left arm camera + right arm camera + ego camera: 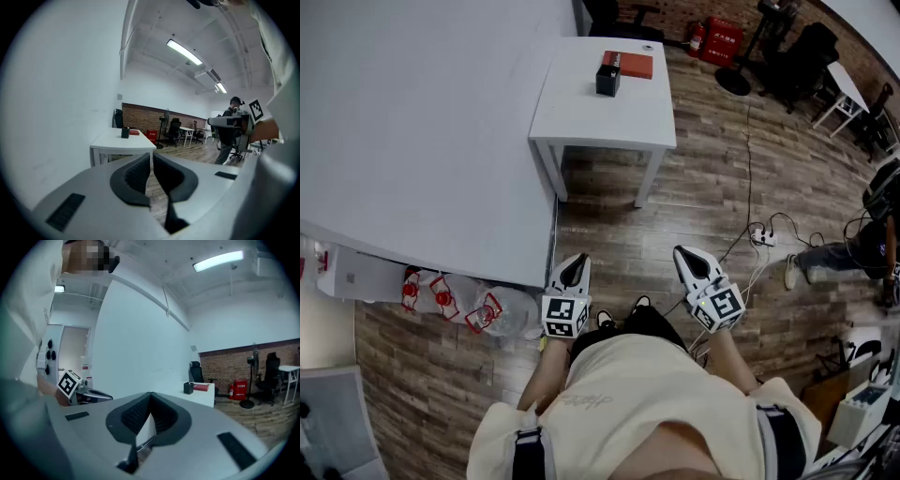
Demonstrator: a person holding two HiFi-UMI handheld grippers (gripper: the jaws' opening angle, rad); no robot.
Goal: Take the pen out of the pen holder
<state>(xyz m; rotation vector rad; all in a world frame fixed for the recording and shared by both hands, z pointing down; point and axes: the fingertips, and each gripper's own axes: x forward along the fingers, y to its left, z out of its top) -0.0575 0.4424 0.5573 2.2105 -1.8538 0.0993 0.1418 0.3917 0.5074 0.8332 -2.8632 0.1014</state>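
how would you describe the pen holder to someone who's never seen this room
Find the small white table beside the big white wall. Toward its far end stands the pen holder, a small upright black box. Its only neighbour is a flat red book, lying down.

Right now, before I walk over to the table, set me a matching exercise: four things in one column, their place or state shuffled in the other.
1. pen holder
2. red book
3. left hand-held gripper
4. power strip

A. lying on the wooden floor
B. jaws together, nothing between them
C. lying flat on the white table
D. black, standing on the white table

Pairs: 1-D, 2-C, 3-B, 4-A
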